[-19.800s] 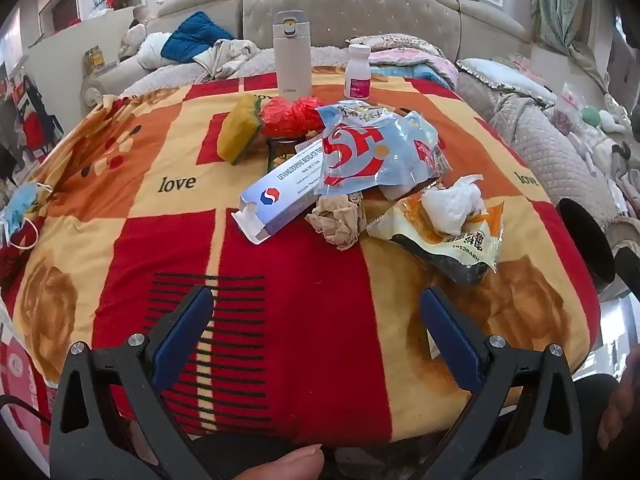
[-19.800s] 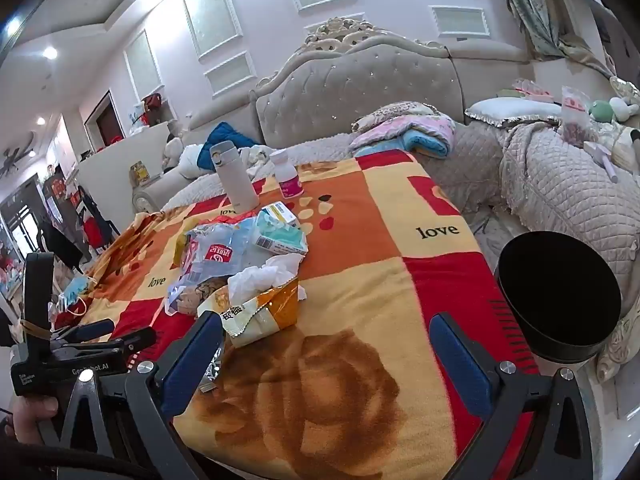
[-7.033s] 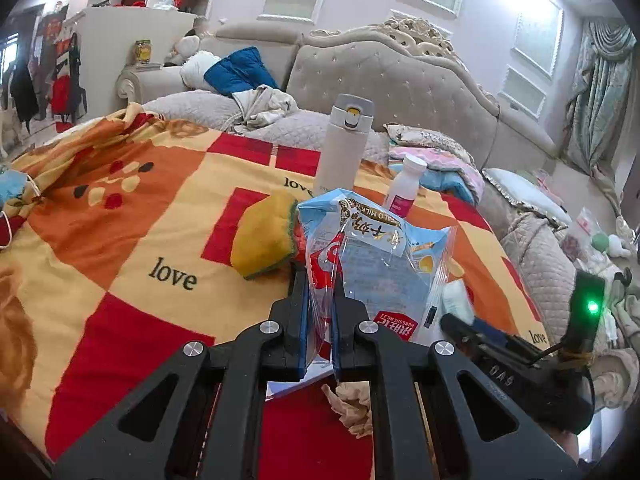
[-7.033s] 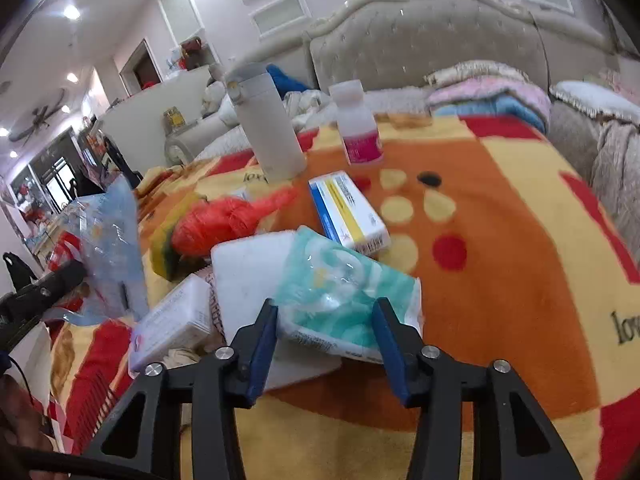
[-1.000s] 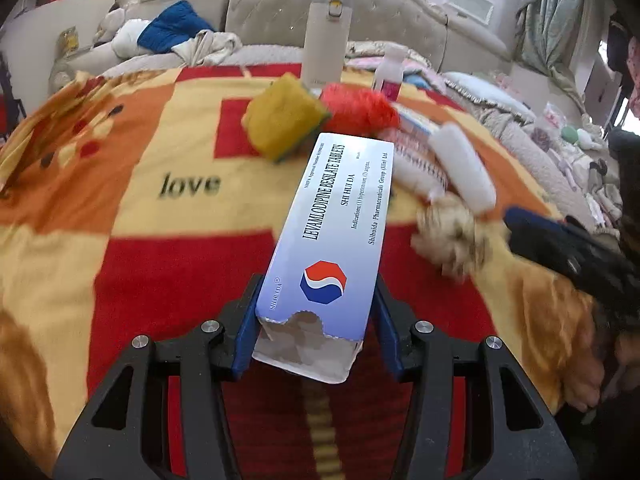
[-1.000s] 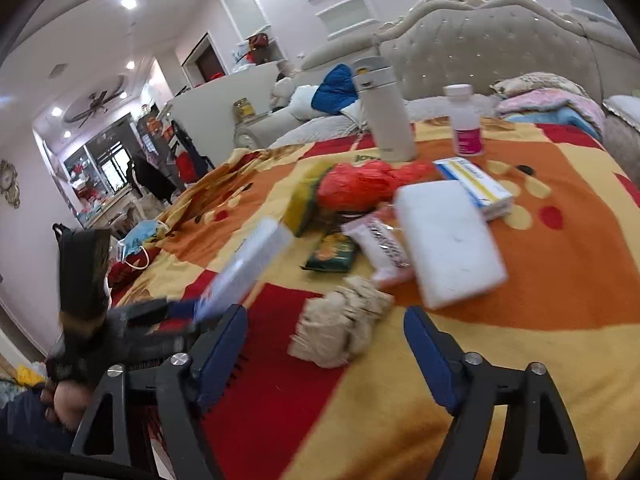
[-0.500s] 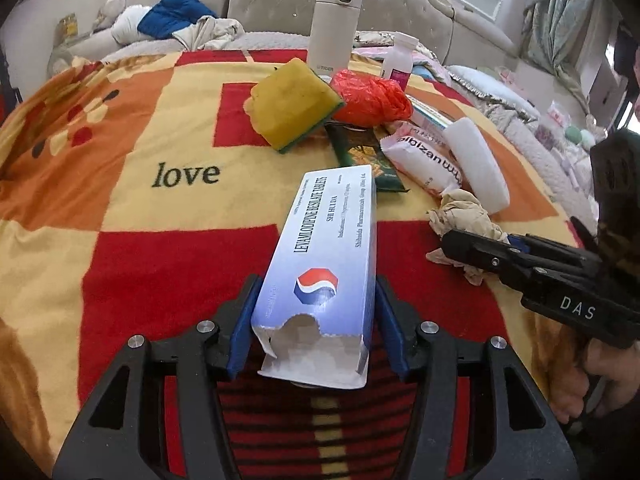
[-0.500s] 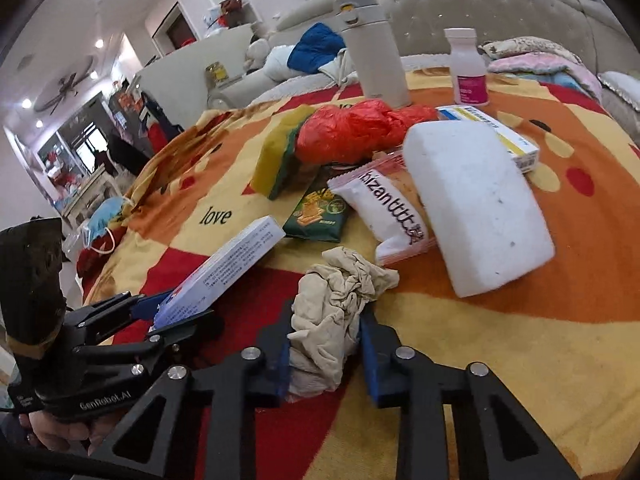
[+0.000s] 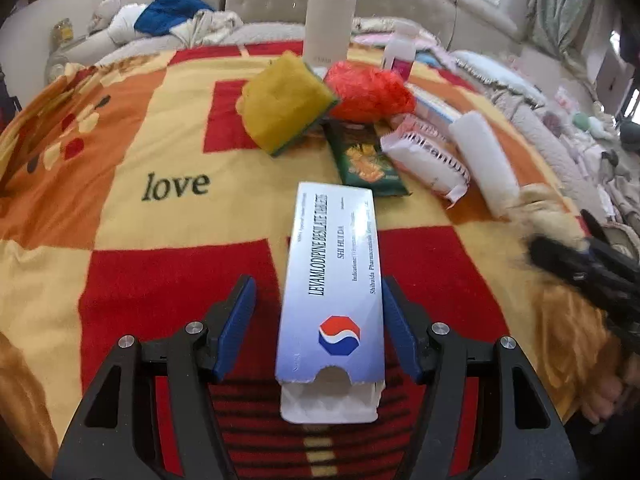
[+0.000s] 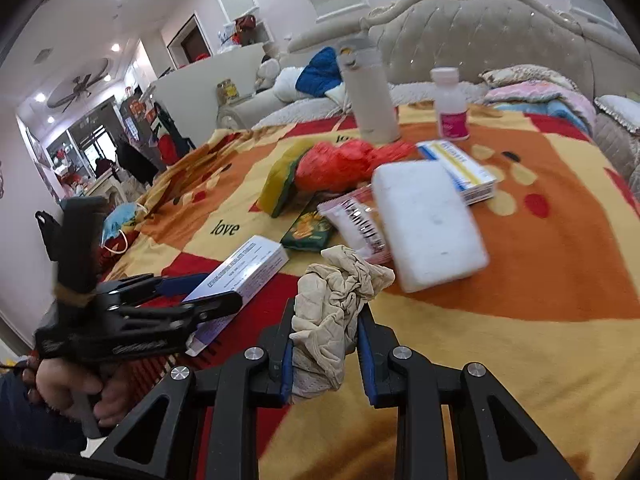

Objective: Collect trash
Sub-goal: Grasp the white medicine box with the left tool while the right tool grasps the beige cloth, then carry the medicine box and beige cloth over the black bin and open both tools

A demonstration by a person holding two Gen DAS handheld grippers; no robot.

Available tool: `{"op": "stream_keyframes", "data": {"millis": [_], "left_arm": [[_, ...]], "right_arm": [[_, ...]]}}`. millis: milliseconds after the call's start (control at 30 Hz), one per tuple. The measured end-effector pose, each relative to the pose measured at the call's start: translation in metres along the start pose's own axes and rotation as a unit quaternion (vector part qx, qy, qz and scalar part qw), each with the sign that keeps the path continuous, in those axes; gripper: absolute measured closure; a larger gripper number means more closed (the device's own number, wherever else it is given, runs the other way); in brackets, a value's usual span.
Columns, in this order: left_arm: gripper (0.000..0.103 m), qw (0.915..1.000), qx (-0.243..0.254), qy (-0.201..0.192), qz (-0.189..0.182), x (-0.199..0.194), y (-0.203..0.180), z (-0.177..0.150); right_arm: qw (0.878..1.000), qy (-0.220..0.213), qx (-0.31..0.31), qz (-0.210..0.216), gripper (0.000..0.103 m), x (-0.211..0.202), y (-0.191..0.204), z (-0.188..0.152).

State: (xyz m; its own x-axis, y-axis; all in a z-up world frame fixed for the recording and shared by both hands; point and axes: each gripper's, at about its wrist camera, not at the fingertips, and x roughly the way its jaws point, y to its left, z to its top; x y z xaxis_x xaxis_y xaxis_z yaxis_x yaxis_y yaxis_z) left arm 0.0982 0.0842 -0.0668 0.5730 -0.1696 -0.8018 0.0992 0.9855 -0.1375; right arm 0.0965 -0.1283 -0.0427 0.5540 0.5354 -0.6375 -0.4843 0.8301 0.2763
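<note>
Left gripper (image 9: 316, 320) is spread around the torn medicine box (image 9: 334, 300), near the blanket's (image 9: 120, 208) front edge; jaws stand clear on the left side, so the box lies loose. Right gripper (image 10: 324, 356) is clamped on the crumpled tissue wad (image 10: 334, 312), just beside the white foam block (image 10: 428, 220). Risks: the box could skid if only one pad touches; the soft wad may slip out when lifted or snag the snack wrapper (image 10: 356, 226).
</note>
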Motion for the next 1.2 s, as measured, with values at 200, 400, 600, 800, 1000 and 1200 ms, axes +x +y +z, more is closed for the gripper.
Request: {"op": "stream_keyframes", "data": {"millis": [200, 400, 600, 800, 1000, 1200], "left_arm": [[0.059, 0.9996, -0.018, -0.018, 0.012, -0.012, -0.005, -0.005], [0.059, 0.9971, -0.041, -0.063, 0.011, -0.050, -0.019, 0.000], [0.059, 0.9924, -0.072, -0.100, 0.006, -0.076, -0.048, 0.018], [0.059, 0.9873, -0.105, -0.118, 0.014, -0.080, -0.088, 0.035], [0.059, 0.9875, -0.091, -0.129, 0.003, -0.069, -0.142, 0.031], [0.059, 0.9912, -0.012, -0.130, 0.017, -0.060, -0.182, 0.023]], "right_arm": [[0.999, -0.036, 0.007, -0.015, 0.078, -0.038, -0.021, -0.001], [0.997, -0.058, 0.036, -0.041, 0.078, -0.079, -0.057, -0.009], [0.994, -0.075, 0.055, -0.051, 0.078, -0.112, -0.082, -0.020], [0.992, -0.086, 0.067, -0.067, 0.078, -0.131, -0.098, -0.026], [0.987, -0.102, 0.083, -0.087, 0.078, -0.152, -0.117, -0.032], [0.982, -0.114, 0.098, -0.117, 0.078, -0.171, -0.136, -0.041]]}}
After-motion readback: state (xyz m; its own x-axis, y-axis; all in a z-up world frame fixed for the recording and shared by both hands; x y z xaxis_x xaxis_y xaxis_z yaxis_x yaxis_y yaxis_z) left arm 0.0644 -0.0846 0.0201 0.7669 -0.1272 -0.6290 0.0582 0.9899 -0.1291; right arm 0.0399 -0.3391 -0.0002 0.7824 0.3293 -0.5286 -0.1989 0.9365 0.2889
